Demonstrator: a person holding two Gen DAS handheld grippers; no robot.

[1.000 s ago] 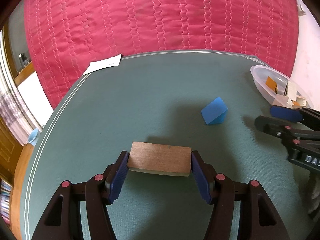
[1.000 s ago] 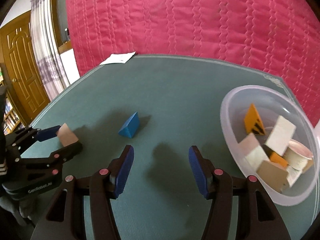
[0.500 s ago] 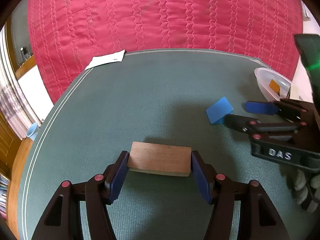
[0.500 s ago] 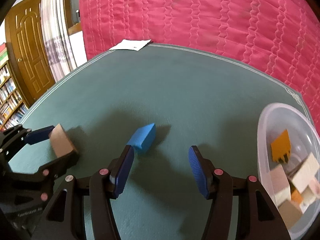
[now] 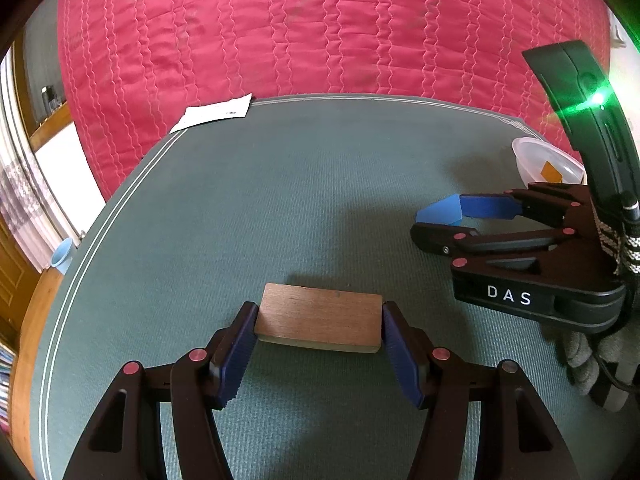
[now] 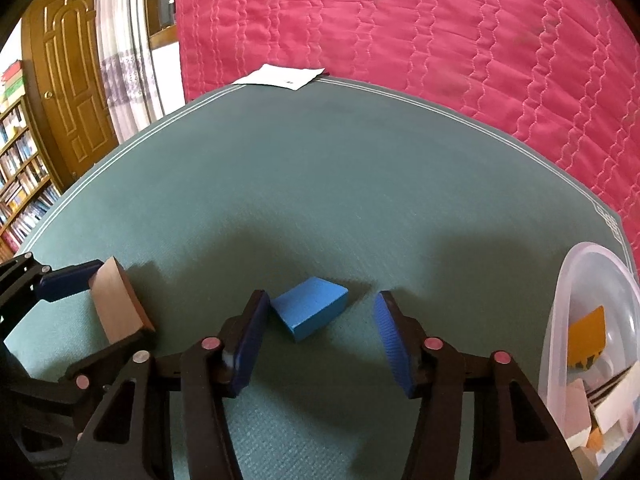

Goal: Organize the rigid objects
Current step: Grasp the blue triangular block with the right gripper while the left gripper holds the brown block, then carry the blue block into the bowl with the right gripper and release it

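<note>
My left gripper (image 5: 319, 322) is shut on a flat brown wooden block (image 5: 318, 318), held just over the green table; the block also shows at the left of the right wrist view (image 6: 118, 304). My right gripper (image 6: 318, 318) is open around a blue wedge block (image 6: 310, 307) that lies on the table; its left pad touches the wedge and a gap remains on the right. The wedge also shows in the left wrist view (image 5: 440, 211), between the right gripper's fingers (image 5: 486, 206).
A clear plastic bowl (image 6: 576, 276) with several wooden and orange pieces stands at the table's right edge; it also shows in the left wrist view (image 5: 532, 152). A white paper (image 5: 214, 112) lies at the far edge. A red quilt (image 5: 320, 28) hangs behind.
My right gripper moved left and forward until its open fingers came around the blue wedge. My left gripper kept hold of the wooden block and barely moved.
</note>
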